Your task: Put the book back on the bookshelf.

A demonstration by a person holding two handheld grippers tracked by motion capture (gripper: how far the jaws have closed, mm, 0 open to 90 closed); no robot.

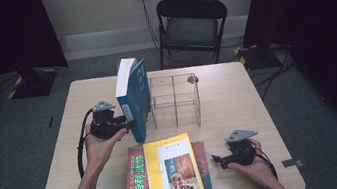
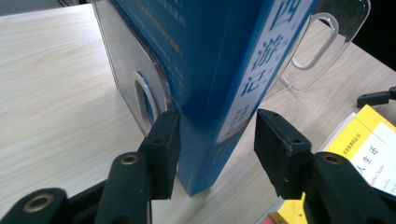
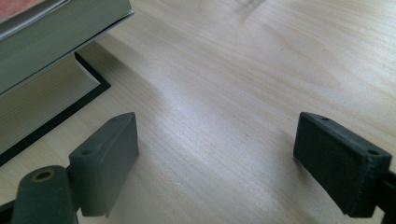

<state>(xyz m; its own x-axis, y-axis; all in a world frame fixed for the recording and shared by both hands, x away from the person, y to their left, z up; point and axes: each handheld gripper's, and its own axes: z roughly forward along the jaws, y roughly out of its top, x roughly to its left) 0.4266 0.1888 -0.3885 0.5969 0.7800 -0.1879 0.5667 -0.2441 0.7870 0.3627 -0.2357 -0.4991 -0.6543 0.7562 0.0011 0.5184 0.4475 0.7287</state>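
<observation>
The left tongs (image 2: 217,140) have a thick blue book with white letters on its spine (image 2: 219,70) between their two black jaws. One jaw presses on the blue cover. The other jaw stands a little way off the spine, with a gap between them, so the tongs are not clamped on the book. The book stands up on the pale wooden worktop (image 2: 56,88), with its bottom corner down between the jaws. From above, the left tongs (image 1: 128,124) reach in from the side at the low end of the blue book (image 1: 134,97), and the person's left hand (image 1: 98,145) holds them.

Just behind the blue book is a clear plastic book stand with see-through walls (image 1: 174,98). The book leans at the stand's near end wall, which has a rounded hole in it (image 2: 144,95).

The right tongs (image 3: 215,158) are wide apart with nothing between them, low over the bare worktop (image 3: 243,70). From above, the right tongs (image 1: 217,160) sit in the person's right hand (image 1: 253,165), well apart from the left tongs.

Between the two tongs, a flat yellow book with a picture on its cover (image 1: 176,174) lies on top of a dark book with a red and blue cover (image 1: 135,175). The right tongs point at the edge of this stack.

Far past the worktop stands a black folding chair (image 1: 191,23).
</observation>
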